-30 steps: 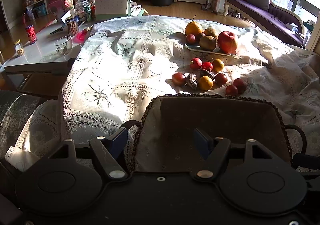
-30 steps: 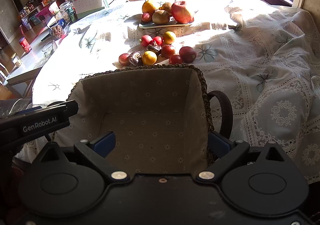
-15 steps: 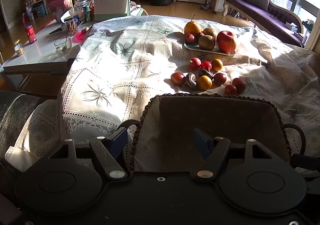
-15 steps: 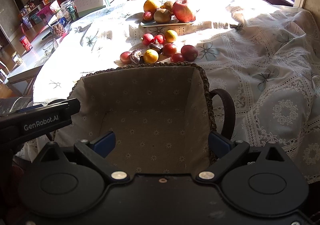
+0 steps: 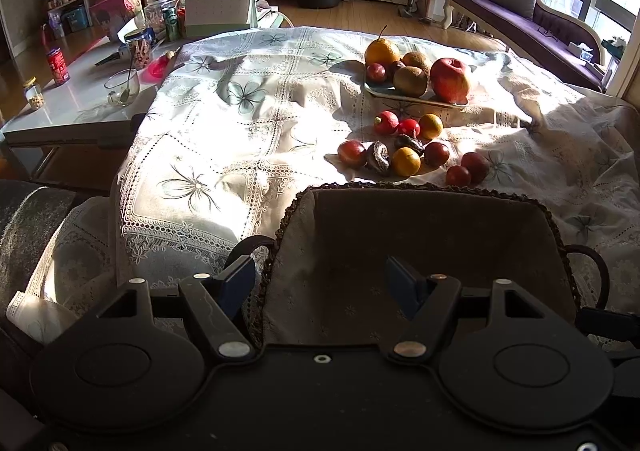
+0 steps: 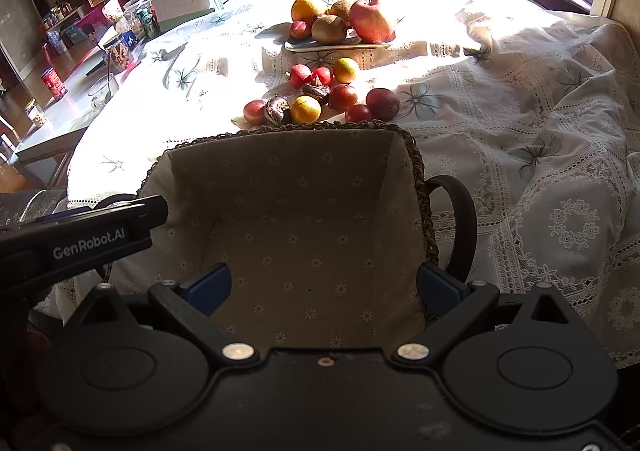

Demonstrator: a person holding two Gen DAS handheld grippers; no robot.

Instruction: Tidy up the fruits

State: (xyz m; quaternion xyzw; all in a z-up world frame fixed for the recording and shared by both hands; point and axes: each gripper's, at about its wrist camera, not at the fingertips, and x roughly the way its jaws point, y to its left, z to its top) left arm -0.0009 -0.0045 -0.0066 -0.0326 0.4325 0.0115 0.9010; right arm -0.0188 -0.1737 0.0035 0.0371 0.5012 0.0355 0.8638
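Right wrist view: "GenRobot.AI" on left gripper (image 6: pixel 156 211), jaw state impossible to tell here; basket (image 6: pixel 416 171) empty dead centre, right gripper (image 6: pixel 324 283) spread wide, holding nothing. Loose fruit (image 6: pixel 320 99) just past basket rim, more on plate (image 6: pixel 340 47) behind. Nothing sorted yet, basically all left to do.

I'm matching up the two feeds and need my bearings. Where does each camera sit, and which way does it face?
Left wrist: on the left hand-held gripper, open over the basket's near left rim, facing across the table to the loose fruit and plate; only its own fingers show.
Right wrist: on the right hand-held gripper, open above the basket's bare lining, facing the same way; the left hand-held gripper shows at left.
Shared: basket, loose fruit, plate.
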